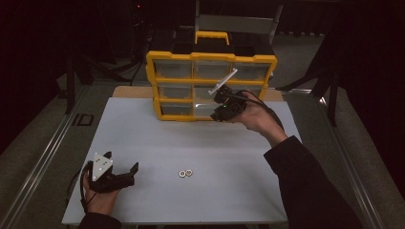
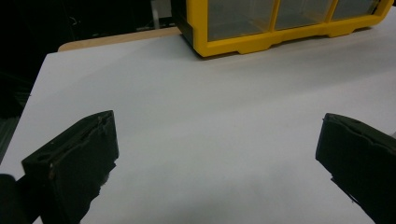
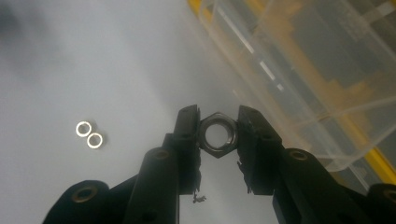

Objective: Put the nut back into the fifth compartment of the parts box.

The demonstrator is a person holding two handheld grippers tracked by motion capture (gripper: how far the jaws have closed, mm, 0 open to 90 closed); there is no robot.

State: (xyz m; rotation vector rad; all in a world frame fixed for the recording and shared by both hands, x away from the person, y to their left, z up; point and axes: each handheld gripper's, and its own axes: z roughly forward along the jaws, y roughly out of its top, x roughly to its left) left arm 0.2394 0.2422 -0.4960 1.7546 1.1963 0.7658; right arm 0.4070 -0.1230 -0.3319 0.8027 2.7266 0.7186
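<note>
A dark hex nut (image 3: 217, 135) is pinched between the closed jaws of the right gripper (image 3: 217, 133), raised beside a clear drawer (image 3: 299, 70) of the yellow organizer (image 1: 211, 86). The left gripper (image 1: 119, 164) is rested wide open and empty on the table (image 1: 191, 143). If the narrow pinch slackens, the nut could be dropped outside the drawer.

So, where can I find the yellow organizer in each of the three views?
High view: yellow organizer top centre, at the far edge of the white table.
Left gripper view: yellow organizer along the top right.
Right gripper view: yellow organizer right side, close and tilted.
Shared landmark: white table.
</note>
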